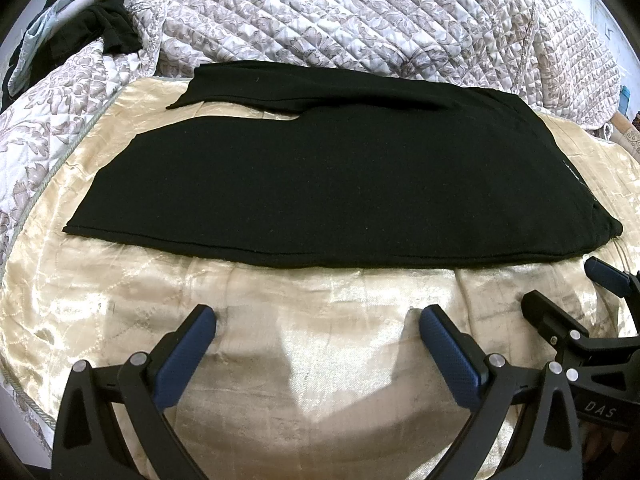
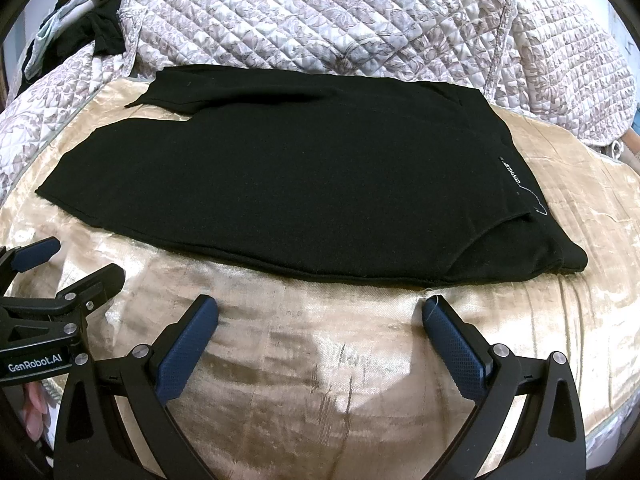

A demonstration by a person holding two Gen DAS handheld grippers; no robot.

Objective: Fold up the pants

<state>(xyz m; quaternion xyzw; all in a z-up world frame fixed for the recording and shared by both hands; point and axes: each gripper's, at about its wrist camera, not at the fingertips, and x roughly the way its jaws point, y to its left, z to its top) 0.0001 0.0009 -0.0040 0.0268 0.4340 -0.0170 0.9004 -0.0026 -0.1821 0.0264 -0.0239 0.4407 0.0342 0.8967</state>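
A quilted floral bedspread (image 1: 360, 12) is bunched up behind a shiny gold satin cover (image 1: 320, 360), and on that cover the black pants (image 1: 320, 176) lie flat, folded lengthwise with the waistband to the right and the hems to the left. Near their front edge but not touching them, the left gripper (image 1: 316, 320) and the right gripper (image 2: 320, 312) hover side by side, each with its blue-padded fingers spread wide and empty
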